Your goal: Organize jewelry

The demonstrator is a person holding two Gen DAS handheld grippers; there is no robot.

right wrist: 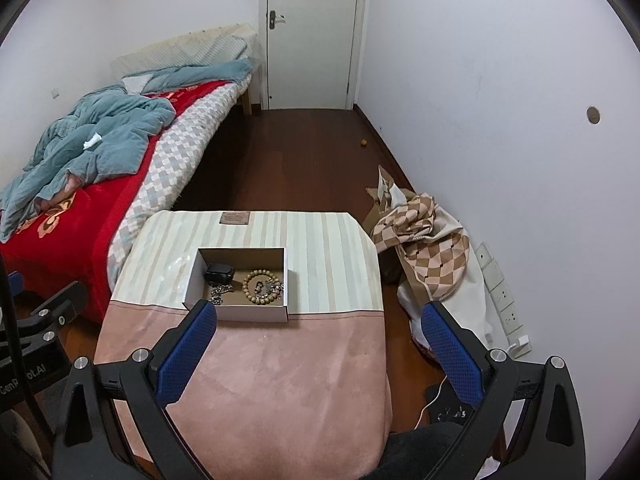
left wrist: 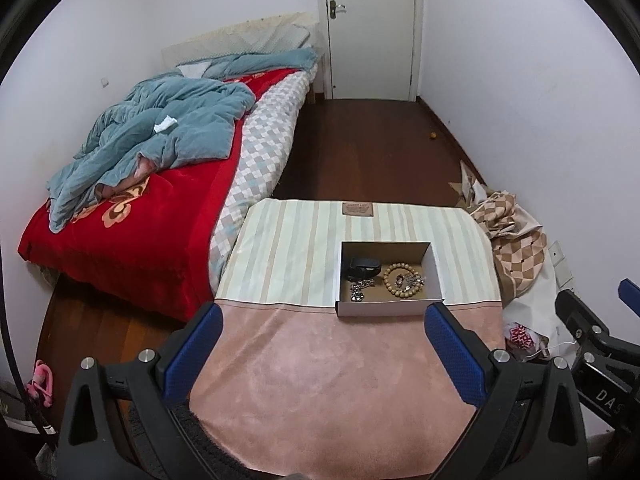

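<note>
Both tools, left tool (left wrist: pixel 324 344) and right tool (right wrist: pixel 320 340), gape wide, empty. In the box (left wrist: pixel 384 308) mid-surface, the bead bracelet (left wrist: pixel 394 276) seems light, rigid-beaded; grip its rim.

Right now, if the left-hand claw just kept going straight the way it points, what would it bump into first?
Probably the open cardboard box of jewelry. The left gripper hangs open above the pink cloth, aimed at the box's near wall. If it points lower than it seems, it would meet the cloth first; depth is hard to judge.
</note>
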